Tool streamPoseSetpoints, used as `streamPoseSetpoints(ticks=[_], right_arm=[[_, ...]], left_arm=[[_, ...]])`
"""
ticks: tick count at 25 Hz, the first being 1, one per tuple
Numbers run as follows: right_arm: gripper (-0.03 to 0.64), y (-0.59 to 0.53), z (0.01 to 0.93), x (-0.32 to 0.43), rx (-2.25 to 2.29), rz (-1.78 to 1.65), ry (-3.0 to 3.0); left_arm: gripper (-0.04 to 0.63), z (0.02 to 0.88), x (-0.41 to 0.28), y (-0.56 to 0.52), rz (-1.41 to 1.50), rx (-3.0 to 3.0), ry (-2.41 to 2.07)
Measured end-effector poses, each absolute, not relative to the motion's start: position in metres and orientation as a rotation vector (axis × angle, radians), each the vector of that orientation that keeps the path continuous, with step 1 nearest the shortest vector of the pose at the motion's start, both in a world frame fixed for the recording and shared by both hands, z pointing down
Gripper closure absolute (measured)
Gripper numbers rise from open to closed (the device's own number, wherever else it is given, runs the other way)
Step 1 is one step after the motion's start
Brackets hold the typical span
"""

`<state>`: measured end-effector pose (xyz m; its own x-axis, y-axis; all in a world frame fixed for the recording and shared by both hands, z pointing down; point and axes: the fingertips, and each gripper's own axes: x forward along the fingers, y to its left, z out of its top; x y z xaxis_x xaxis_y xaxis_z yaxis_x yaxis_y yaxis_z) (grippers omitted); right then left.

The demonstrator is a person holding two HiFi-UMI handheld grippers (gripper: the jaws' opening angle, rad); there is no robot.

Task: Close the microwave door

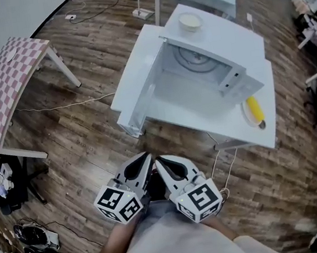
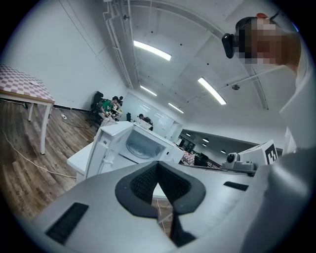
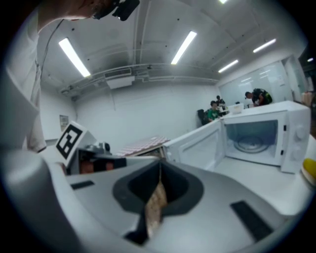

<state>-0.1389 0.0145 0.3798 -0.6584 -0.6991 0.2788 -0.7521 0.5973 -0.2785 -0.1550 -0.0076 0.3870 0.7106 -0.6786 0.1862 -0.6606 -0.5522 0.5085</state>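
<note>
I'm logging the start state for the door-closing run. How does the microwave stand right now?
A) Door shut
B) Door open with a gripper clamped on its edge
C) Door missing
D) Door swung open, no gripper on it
D: the microwave door stands swung out to the side with the turntable showing inside, while the left gripper and right gripper are shut and held near the person's body, apart from it.
</note>
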Motion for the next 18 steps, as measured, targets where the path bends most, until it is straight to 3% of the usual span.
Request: streamPoseSetpoints(ticks=[18], right_arm=[[0.594, -0.053, 0.360, -0.178, 1.264, 0.447, -2.721]], left_arm=[[0.581, 0.359, -0.214, -0.071, -0.104, 2.444, -1.066]])
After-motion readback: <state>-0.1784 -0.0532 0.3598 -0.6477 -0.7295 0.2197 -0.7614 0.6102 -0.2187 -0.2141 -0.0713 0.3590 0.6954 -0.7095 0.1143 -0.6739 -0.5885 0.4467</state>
